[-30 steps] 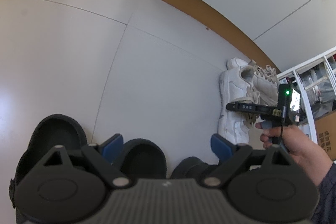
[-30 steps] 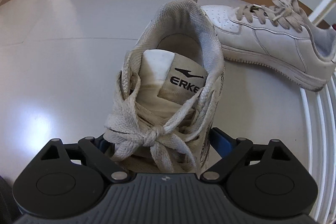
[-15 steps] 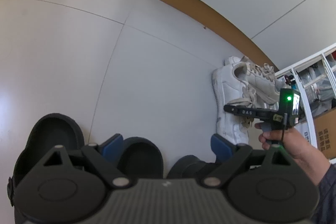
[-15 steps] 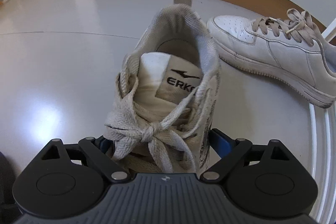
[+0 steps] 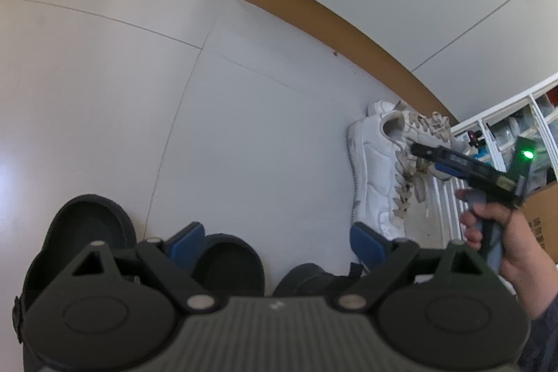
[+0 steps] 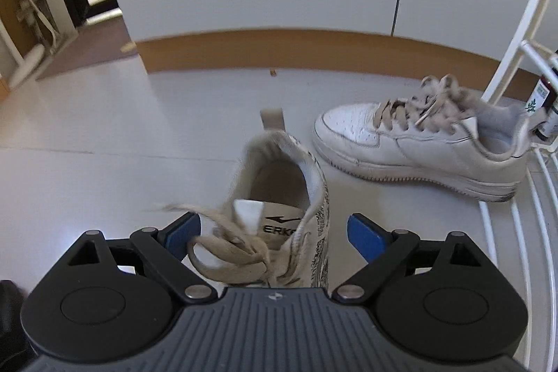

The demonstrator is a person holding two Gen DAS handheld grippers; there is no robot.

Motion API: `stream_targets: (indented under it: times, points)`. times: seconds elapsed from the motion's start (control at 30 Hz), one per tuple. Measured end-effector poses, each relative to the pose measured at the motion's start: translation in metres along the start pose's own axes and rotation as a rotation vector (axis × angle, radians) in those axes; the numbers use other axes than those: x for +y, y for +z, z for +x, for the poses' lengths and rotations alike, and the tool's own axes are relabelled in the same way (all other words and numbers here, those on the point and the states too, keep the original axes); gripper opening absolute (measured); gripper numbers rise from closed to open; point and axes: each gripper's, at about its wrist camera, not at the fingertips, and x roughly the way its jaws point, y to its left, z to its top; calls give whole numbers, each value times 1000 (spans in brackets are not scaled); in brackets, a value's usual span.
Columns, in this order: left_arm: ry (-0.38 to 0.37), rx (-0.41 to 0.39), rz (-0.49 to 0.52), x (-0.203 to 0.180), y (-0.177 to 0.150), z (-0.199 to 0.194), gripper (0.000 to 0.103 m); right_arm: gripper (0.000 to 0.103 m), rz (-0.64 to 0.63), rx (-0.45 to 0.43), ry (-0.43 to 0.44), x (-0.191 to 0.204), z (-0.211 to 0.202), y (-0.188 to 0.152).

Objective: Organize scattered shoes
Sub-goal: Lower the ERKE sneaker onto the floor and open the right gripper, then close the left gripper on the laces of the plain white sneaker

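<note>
White laced sneakers [image 6: 418, 149] were set by the skirting; black sandals [image 5: 226, 264] remained; left gripper [image 5: 275, 243] and right gripper [image 6: 273, 232] were spread, nothing clamped.

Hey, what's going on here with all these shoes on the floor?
A person is tidying shoes with a handheld two-finger gripper in each hand. The right gripper has its blue pads spread around a cream lace-up sneaker without pressing on it. A white leather low-top sneaker sits beyond it by the white wire rack. The left gripper is open above black slip-on shoes on the pale floor, holding nothing.
</note>
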Motion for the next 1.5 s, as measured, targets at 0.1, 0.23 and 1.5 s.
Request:
stream_targets:
  times: [0.1,0.23,1.5]
  points:
    - [-1,1,8,-5,-1,1,92,95,-8,-19,3,0,-23,-7]
    - [-4,16,36,-14,-2,6,92,95,18,-29,-26,-15,-30,-10]
    - [-67,193,671,-380,183,209,92,94,262,-131,123,-97,-175,-105]
